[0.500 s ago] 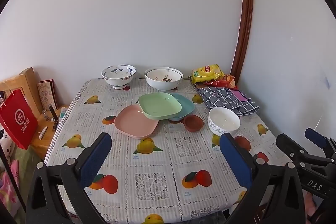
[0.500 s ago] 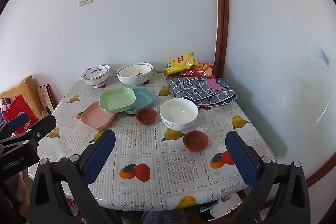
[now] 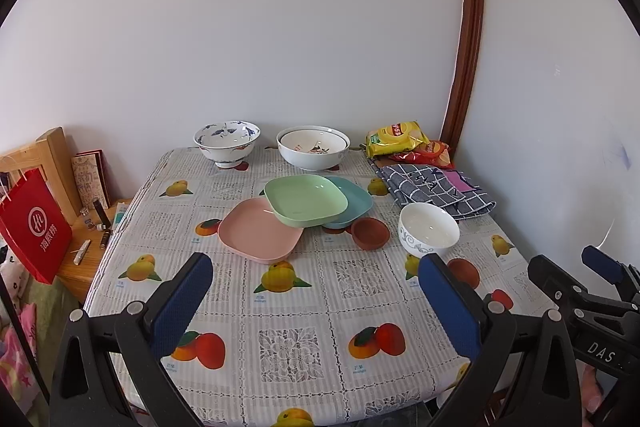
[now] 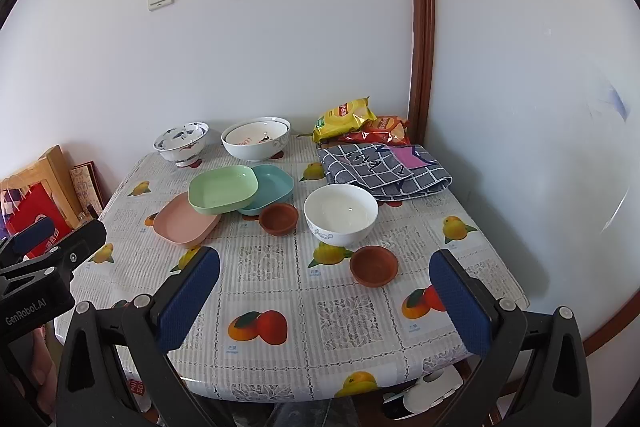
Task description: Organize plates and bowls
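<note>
Pastel plastic plates, three of them, overlap mid-table in the left wrist view: green plate [image 3: 306,200] atop pink plate [image 3: 260,230] and teal plate [image 3: 348,203], three bowls around them, one brown saucer [image 3: 370,233] at 3 o'clock, left gripper [image 3: 316,307] spread wide, holding nothing. Right wrist view alone fully shows a second saucer [image 4: 374,265] at 5 o'clock of the white bowl [image 4: 341,213]; right gripper [image 4: 324,307] likewise gapes unladen.

Left gripper [image 3: 316,279] hovers over near edge of table [image 3: 280,379], jaws spread wide, blue pads [image 3: 182,301] apart, nothing between them. Right gripper [image 4: 326,277] also above near edge of table, jaws wide, empty. Both level, pointing toward table's far side. Right gripper just right of left, each seen in other's view
</note>
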A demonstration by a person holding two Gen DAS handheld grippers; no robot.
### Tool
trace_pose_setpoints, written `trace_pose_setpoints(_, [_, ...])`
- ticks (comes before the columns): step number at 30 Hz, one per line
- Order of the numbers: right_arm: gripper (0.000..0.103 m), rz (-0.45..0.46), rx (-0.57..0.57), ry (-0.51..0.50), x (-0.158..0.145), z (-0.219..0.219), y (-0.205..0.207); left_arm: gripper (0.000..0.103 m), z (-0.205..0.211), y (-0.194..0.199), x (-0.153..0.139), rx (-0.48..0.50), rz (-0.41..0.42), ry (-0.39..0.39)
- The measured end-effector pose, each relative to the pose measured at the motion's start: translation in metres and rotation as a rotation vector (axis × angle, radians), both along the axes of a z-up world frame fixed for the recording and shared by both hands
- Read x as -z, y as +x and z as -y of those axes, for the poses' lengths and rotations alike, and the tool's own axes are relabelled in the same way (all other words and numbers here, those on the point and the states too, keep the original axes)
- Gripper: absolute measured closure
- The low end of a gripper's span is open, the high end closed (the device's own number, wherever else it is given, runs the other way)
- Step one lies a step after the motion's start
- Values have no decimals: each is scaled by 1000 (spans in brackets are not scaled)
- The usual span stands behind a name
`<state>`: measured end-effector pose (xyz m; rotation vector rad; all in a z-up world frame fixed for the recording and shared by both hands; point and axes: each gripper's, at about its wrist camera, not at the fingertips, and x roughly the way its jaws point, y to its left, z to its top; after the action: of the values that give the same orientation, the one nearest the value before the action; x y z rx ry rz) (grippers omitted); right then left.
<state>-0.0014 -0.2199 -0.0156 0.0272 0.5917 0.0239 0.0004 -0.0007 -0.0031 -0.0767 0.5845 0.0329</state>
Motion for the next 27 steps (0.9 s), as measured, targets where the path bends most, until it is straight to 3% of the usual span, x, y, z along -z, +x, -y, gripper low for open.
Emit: trace_pose_setpoints(27, [0,-14,5,8,4,-1,4,0,2,0,-1,2,39,-6])
